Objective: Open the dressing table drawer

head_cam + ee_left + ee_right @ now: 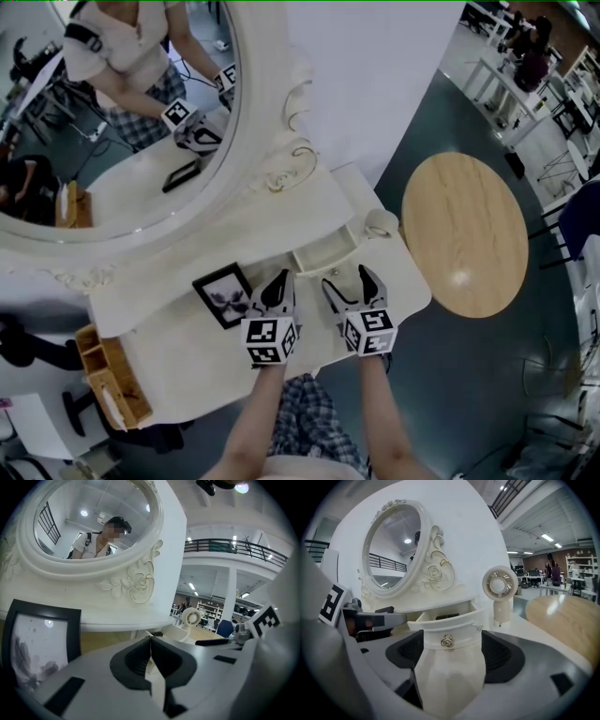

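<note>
The white dressing table [187, 366] has a small drawer [323, 251] under the mirror shelf, pulled partly out. In the right gripper view the drawer front [450, 625] faces me with its small metal knob [447, 641] in the middle. My right gripper [349, 279] [452, 646] is open just in front of it; the knob stands in the gap, and neither pad touches it. To its left, my left gripper [279, 279] [150, 639] is shut on nothing, over the tabletop beside the drawer.
A black picture frame [223, 295] [40, 644] lies left of the grippers. A small white fan [382, 223] [500, 592] stands right of the drawer. The oval mirror [122, 112] rises behind. A round wooden table [464, 234] stands to the right, a wooden organizer [112, 380] far left.
</note>
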{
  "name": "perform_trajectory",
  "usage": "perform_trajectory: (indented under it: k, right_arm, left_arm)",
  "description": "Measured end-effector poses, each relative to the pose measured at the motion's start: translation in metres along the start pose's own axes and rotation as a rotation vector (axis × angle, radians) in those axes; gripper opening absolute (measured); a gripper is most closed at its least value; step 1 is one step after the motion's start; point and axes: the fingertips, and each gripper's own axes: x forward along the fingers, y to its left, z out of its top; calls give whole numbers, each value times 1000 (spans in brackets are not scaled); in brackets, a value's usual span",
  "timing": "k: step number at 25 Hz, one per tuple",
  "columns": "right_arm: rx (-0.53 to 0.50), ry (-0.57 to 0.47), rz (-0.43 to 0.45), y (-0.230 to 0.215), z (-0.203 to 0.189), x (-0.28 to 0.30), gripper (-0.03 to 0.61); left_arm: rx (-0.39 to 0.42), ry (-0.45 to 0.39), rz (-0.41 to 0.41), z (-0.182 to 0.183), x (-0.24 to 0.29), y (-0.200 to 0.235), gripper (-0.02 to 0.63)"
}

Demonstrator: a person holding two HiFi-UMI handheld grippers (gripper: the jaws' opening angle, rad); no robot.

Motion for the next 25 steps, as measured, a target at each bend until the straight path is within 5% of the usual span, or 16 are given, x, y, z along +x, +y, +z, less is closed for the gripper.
perform_trajectory:
  k: [11,25]
  right_arm:
    - [-13,-86,-39,-2,45,-52,376]
    - [-94,-308,-202,-14,135,-162,104]
  left_arm:
    - [-1,-45,-36,41,-31,-11,28]
    - [133,-145,-96,121,-88,-21,28]
